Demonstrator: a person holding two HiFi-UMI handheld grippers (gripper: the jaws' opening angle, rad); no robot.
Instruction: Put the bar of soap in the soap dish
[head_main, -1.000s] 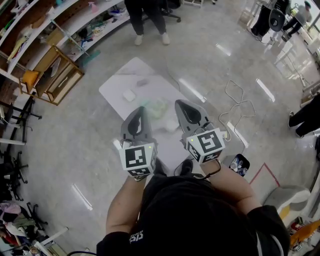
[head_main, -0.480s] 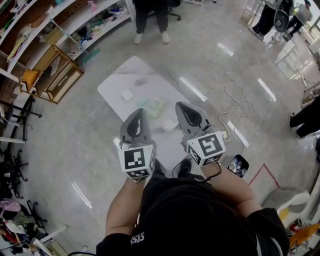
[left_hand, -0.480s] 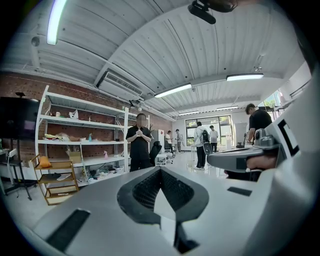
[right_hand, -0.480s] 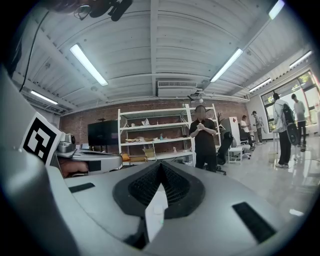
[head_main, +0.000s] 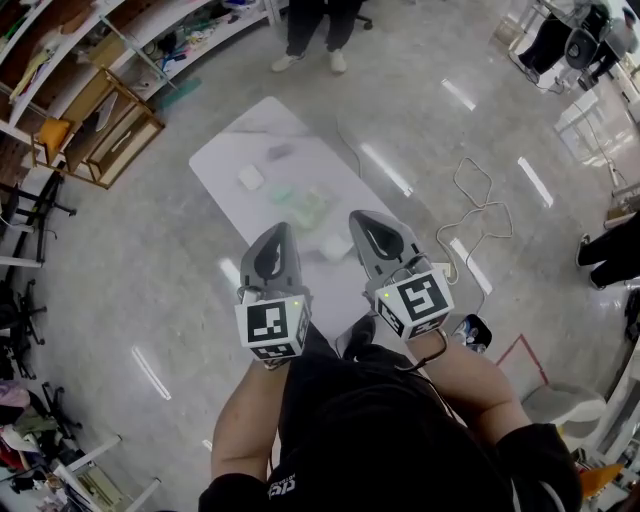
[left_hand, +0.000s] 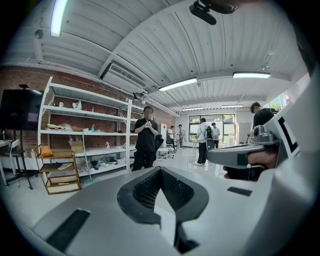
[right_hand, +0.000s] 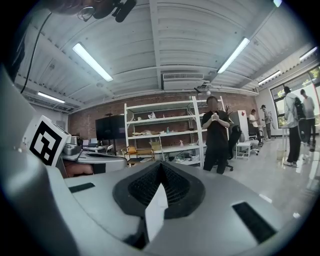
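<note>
A low white table (head_main: 225, 165) stands on the floor ahead of me. On it lie a small white square piece (head_main: 250, 178), a pale green thing (head_main: 305, 208), a small grey thing (head_main: 280, 152) and a white thing (head_main: 335, 245); they are too small to tell which is the soap or the dish. My left gripper (head_main: 281, 232) and right gripper (head_main: 358, 218) are held side by side in the air over the table's near end. Both point roughly level. Both are shut with nothing between the jaws, as the left gripper view (left_hand: 161, 172) and right gripper view (right_hand: 161, 167) show.
A person (head_main: 312, 30) stands beyond the table's far end. A wooden rack (head_main: 100, 130) and shelving (head_main: 60, 40) line the left side. A cable (head_main: 480, 215) loops on the floor at the right. Black chair bases (head_main: 25, 215) stand at far left. More people stand at the right (head_main: 610, 245).
Both grippers have sunk a little and stayed shut. The table and its objects sit higher and further left in the head view; the standing person has slid toward the top edge.
</note>
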